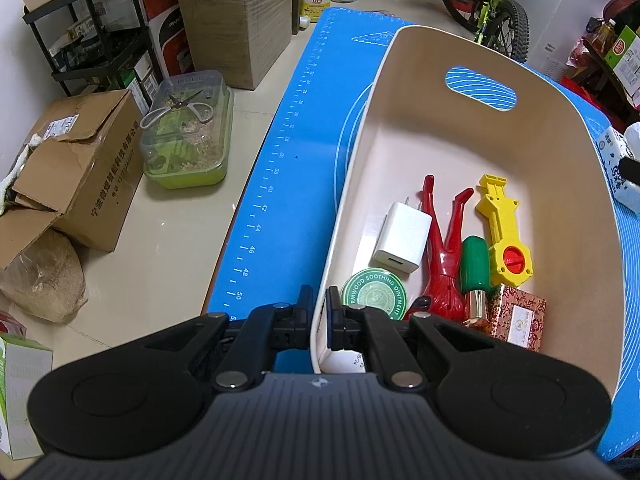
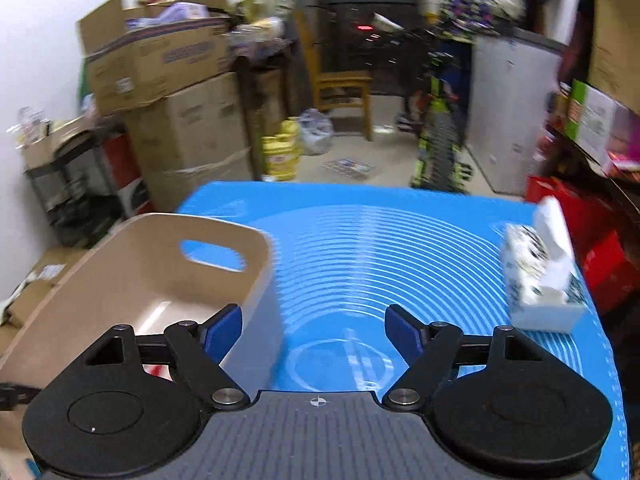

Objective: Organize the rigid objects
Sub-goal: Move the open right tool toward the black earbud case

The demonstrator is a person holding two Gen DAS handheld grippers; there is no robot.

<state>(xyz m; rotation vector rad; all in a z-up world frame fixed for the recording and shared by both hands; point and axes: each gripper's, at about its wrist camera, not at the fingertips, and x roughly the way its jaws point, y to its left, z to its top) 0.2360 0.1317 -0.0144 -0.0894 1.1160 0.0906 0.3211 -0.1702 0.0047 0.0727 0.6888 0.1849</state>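
Note:
A beige bin (image 1: pixel 480 80) with a handle slot stands on the blue mat (image 1: pixel 304 152). Inside it lie a white charger (image 1: pixel 402 238), a red figure (image 1: pixel 442 248), a green-capped bottle (image 1: pixel 475 264), a yellow toy (image 1: pixel 504 232), a green ointment tin (image 1: pixel 378 294) and a patterned box (image 1: pixel 520 316). My left gripper (image 1: pixel 320 300) is shut on the bin's near left wall. My right gripper (image 2: pixel 314 326) is open and empty above the mat (image 2: pixel 380 248), just right of the bin (image 2: pixel 140 264).
A tissue box (image 2: pixel 540 276) sits at the mat's right edge; it also shows in the left wrist view (image 1: pixel 618 160). Cardboard boxes (image 1: pixel 80 168), a plastic container with scissors (image 1: pixel 188 132), a bicycle (image 1: pixel 492 4) and a chair (image 2: pixel 340 80) stand on the floor.

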